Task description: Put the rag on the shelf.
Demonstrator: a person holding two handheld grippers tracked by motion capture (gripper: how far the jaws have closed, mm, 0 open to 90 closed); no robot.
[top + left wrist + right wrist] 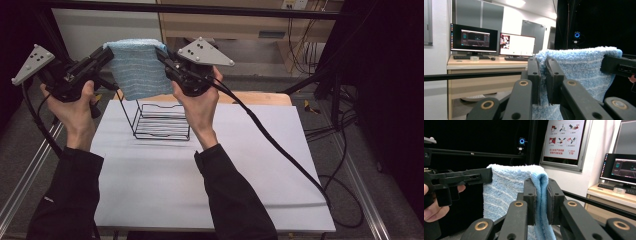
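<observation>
Left tongs (106, 53), right tongs (161, 54) each clamp top corner of blue towel (137, 70), hanging above wire rack (160, 120).

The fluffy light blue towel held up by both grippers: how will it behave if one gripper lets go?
The fluffy light blue towel is probably floppy: it hangs limp below the left gripper and right gripper. The freed side would likely drop and swing. Its fuzzy pile probably resists slipping.

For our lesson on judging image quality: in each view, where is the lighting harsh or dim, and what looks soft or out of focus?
High view: the white table is evenly lit, its surroundings fall into dark. Left gripper view: the blue towel is sharp, the white monitor glares, near jaws soft. Right gripper view: black backdrop, bright wall poster, towel crisp.
</observation>
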